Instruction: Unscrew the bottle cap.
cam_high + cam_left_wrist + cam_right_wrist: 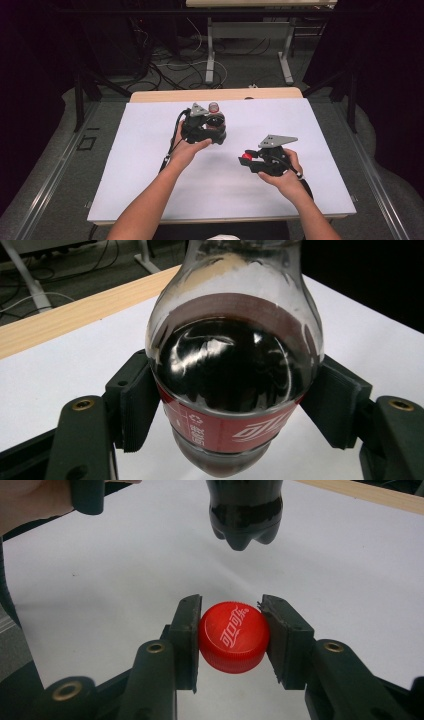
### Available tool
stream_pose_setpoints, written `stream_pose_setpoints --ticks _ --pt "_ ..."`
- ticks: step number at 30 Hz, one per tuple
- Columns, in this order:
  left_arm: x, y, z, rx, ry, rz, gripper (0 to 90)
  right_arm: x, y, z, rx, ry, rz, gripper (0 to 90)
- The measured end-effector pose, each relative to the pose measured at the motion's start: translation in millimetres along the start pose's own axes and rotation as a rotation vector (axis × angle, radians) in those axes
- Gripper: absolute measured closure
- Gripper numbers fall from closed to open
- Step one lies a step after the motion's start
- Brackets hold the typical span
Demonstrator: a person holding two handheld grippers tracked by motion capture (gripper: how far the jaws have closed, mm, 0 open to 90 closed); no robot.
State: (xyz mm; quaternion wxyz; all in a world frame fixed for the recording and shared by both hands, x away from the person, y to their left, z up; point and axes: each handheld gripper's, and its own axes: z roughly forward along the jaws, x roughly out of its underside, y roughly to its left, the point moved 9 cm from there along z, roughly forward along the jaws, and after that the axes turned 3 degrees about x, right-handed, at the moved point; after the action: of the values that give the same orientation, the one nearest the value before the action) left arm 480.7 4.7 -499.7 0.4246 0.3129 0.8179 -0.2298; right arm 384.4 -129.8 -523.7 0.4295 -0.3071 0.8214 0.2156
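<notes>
The left gripper (212, 125) squeezes its jaws on a bottle (235, 370) of dark drink, holding it up off the white worktop (150, 160). The bottle's top is open. To the right of the bottle, and nearer the person, the right gripper (234, 637) pinches the red cap (234, 636) tight in its jaws.

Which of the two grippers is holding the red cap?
The right gripper holds the red plastic screw cap between its pads; the left gripper grips the dark cola bottle instead.
</notes>
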Motion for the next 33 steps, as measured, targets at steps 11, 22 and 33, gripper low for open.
stream_pose_setpoints --ticks 11,22,33 --pt "3.7 18.9 30.7 -0.054 -0.01 -0.013 29.9 1.8 -1.8 0.7 -0.002 0.002 0.008 60.9" --pt "15.0 21.8 58.0 -0.068 0.009 -0.02 29.8 4.7 -1.7 5.5 -0.003 0.01 0.009 60.9" --pt "29.0 17.5 72.8 -0.07 0.039 -0.011 29.7 4.2 -3.5 3.8 0.0 0.008 0.001 60.9"
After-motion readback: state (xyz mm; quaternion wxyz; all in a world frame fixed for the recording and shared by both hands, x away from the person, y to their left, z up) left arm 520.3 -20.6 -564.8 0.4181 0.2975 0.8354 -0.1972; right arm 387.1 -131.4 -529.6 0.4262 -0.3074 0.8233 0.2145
